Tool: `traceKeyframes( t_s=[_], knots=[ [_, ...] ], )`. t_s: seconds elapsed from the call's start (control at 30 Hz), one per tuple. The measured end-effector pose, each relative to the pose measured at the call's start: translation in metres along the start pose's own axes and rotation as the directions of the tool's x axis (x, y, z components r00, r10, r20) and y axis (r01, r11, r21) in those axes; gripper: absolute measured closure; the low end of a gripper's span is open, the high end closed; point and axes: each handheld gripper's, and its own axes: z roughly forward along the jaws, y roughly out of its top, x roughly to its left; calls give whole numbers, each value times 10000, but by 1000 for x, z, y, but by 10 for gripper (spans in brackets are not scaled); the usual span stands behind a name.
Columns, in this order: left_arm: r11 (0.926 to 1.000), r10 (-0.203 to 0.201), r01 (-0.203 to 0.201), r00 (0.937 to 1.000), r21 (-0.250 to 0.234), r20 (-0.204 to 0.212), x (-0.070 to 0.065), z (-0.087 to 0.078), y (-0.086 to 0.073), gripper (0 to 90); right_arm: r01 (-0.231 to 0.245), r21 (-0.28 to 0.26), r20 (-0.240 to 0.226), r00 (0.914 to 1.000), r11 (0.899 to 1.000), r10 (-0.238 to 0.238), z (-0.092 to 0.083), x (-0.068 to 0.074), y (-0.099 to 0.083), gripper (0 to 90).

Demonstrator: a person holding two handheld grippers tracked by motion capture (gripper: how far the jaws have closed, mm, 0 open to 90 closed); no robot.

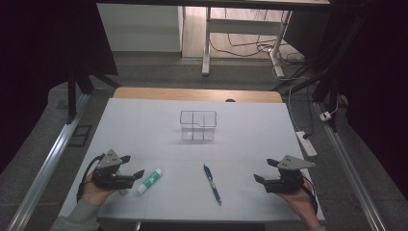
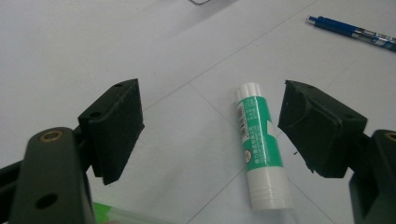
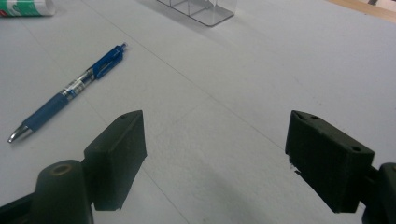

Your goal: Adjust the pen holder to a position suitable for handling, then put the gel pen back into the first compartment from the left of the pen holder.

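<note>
A green and white glue stick (image 1: 149, 181) lies on the white table just right of my left gripper (image 1: 133, 165), which is open. In the left gripper view the glue stick (image 2: 258, 149) lies between the jaws, closer to the right one, and touches neither. A blue pen (image 1: 211, 184) lies near the table's middle front, seen too as the blue pen (image 2: 355, 32) and the blue pen (image 3: 70, 88). My right gripper (image 1: 265, 171) is open at the right front, with bare table between its jaws. A clear divided organiser (image 1: 198, 125) stands farther back at the centre.
The white table top (image 1: 250, 130) has a wooden strip along its far edge. A pale green thing (image 2: 119, 213) lies under my left gripper. A power strip (image 1: 306, 143) and cables lie on the floor to the right. Metal rails run along both sides.
</note>
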Motion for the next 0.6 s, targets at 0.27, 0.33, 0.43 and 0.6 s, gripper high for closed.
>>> traceKeyframes(
  t_s=[0.27, 0.33, 0.43, 0.6],
  knots=[
    [10000, 65, -65, 10000, -19, -52, -1, -2, -1, 215, -16, 50, -215, 9998, 10000, 17, 6, 5, 7, 201],
    [10000, 64, -64, 10000, -36, -57, -1, -2, 0, 215, 24, 69, -253, 9997, 10000, -22, 7, 7, 9, 201],
    [10000, 58, -58, 10000, 18, -60, -1, -1, -1, 215, -72, -2, -350, 9994, 10000, 72, 9, 9, 11, 202],
    [10000, 81, -81, 10000, 15, -47, -2, -1, -1, 215, -32, 10, -365, 9993, 10000, 32, 10, 12, 14, 202]
  ],
)
